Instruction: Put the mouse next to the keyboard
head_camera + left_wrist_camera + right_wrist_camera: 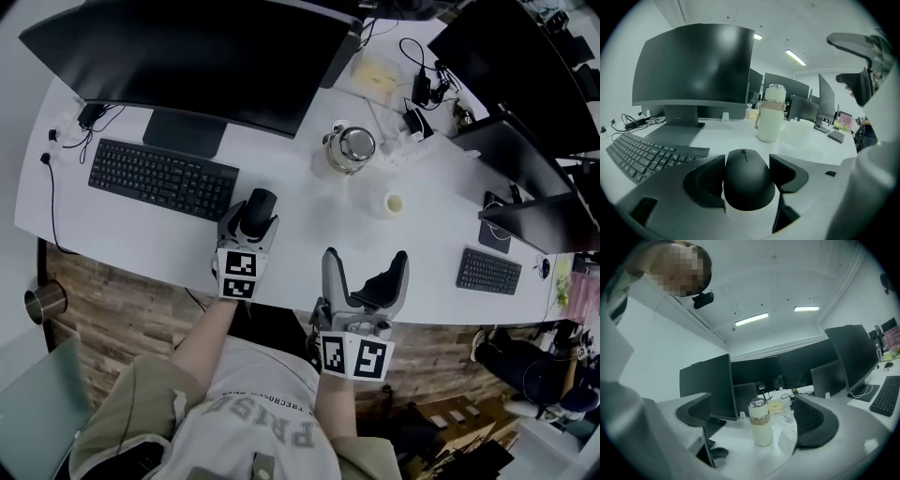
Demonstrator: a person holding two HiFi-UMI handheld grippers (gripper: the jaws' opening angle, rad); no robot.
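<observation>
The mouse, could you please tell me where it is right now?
The mouse is held between the jaws of the left gripper, just right of the keyboard in the head view, near the front edge of the desk.

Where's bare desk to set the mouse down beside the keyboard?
Bare desk lies right of the keyboard, up to the flask and cup, and along the front edge before it. Crowded behind the flask: plugs and cables.

Large pale letters on my shirt (279, 412), upside down in the head view, read "PRIS". I cannot tell whether the word runs on. A smaller line of print beside them is too small to read.
</observation>
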